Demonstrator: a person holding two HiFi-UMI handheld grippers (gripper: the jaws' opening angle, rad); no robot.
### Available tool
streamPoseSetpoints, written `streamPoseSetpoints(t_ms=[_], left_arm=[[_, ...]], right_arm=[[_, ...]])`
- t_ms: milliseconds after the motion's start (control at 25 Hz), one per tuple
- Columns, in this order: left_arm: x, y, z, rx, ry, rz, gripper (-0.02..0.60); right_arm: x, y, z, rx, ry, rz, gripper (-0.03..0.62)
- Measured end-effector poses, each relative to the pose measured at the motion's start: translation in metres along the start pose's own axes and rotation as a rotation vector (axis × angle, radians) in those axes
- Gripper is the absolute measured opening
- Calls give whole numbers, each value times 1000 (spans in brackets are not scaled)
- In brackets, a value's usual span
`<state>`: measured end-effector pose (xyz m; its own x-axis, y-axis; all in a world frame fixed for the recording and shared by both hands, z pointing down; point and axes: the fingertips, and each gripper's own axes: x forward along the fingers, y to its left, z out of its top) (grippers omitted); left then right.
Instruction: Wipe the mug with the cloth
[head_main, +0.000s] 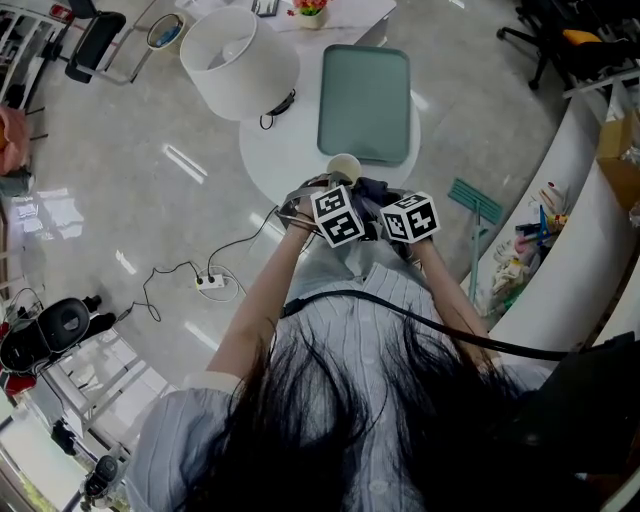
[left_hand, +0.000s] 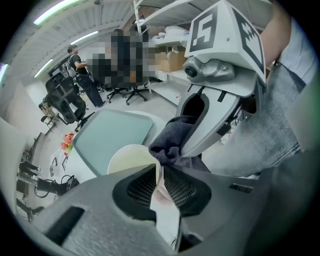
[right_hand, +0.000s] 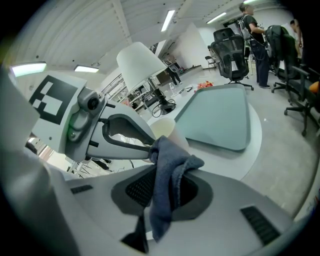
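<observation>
The left gripper (left_hand: 159, 172) has its jaws closed on the wall of the cream mug (left_hand: 127, 157) at the rim. The right gripper (right_hand: 162, 186) has its jaws clamped on the dark blue cloth (right_hand: 167, 162), whose bunched end touches the mug. Both are over the near edge of the round white worktop (head_main: 275, 150), near a green tray (head_main: 365, 100).

A flat green tray (head_main: 365, 103) lies on a round white table (head_main: 278, 155), near its far edge. Left of the tray, on the same table, stands a lamp with a wide white shade (head_main: 238, 62); its black cord (head_main: 280, 108) curls between shade and tray. Beyond the tray sits a small pot of flowers (head_main: 311, 8). Right of the tray, on the pale glossy floor, lies a teal broom (head_main: 475, 202) beside a curved white counter (head_main: 565, 235). Far left of the tray stands a black office chair (head_main: 92, 42); nearer, a white power strip (head_main: 211, 283) lies on the floor.
</observation>
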<state>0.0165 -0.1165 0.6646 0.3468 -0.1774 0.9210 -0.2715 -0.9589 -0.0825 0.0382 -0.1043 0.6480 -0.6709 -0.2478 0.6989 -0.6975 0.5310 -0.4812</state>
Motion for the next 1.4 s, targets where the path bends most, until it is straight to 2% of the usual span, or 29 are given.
streamPoseSetpoints(t_ms=[160,400,640,920,1120,1240,1320,1400], left_arm=[[5,0,1,29,8,-3,43],[1,-1,0,50,12,-46,43],[0,-5,-6,184,42,-81,42],[-8,-4,-27,515,136,-154,41],[-10,2,-38,822,207,-164,41],[-9,8,-42,999,223,-166,43],[-9,9,-44,1084,226,-172,43],[-10,9,-44,1123,226,-166,43]], right_arm=[[0,0,0,0,-1,-3,82],[-2,1,1,1,-2,5,83],[0,1,0,-9,3,15,81],[2,7,4,-16,6,17,81],[3,8,4,-20,9,15,83],[5,5,4,-25,14,13,83],[6,6,4,-28,18,14,83],[5,7,3,-30,21,13,81]])
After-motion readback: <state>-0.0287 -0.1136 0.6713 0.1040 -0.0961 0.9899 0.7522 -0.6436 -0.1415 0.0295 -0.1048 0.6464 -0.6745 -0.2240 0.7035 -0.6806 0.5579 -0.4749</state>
